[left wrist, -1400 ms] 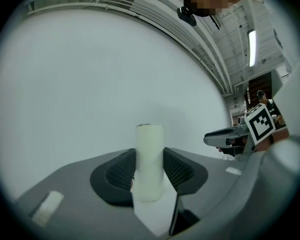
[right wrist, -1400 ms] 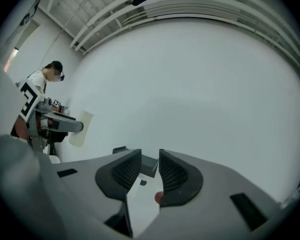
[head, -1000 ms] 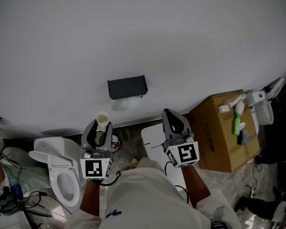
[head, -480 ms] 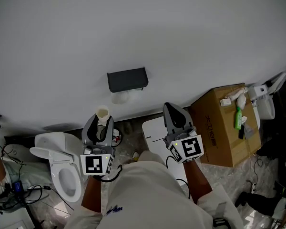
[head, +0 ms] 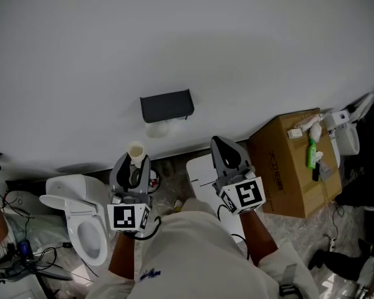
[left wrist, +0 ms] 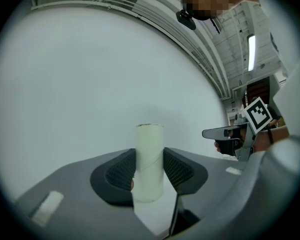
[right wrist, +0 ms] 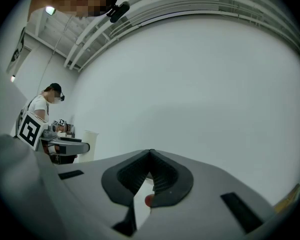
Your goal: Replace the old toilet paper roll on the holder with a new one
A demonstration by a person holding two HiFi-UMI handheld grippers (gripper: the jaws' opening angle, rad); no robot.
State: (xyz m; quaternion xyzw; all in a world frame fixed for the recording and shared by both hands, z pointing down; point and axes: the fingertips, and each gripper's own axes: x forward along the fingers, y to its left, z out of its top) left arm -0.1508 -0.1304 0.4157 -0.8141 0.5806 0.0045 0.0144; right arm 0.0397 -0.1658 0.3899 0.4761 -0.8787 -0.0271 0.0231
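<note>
My left gripper (head: 134, 167) is shut on an empty cardboard toilet roll tube (head: 136, 152), which stands upright between the pads (left wrist: 149, 170). The tube (left wrist: 149, 159) rises above the jaws against the white wall. A black paper holder (head: 166, 106) hangs on the wall, up and to the right of the tube, with something pale just below it. My right gripper (head: 227, 154) is shut with nothing in it, its jaws meeting in the right gripper view (right wrist: 150, 171). No new roll is in sight.
A white toilet (head: 81, 220) stands at the lower left. A white board (head: 202, 176) lies on the floor under my right gripper. A cardboard box (head: 293, 167) with a green bottle (head: 310, 154) and small items stands at the right. Cables lie at the far left (head: 19, 254).
Both grippers hold nearly the same place; the left one with the tube has shifted very slightly to the right. The view has tilted a little.
</note>
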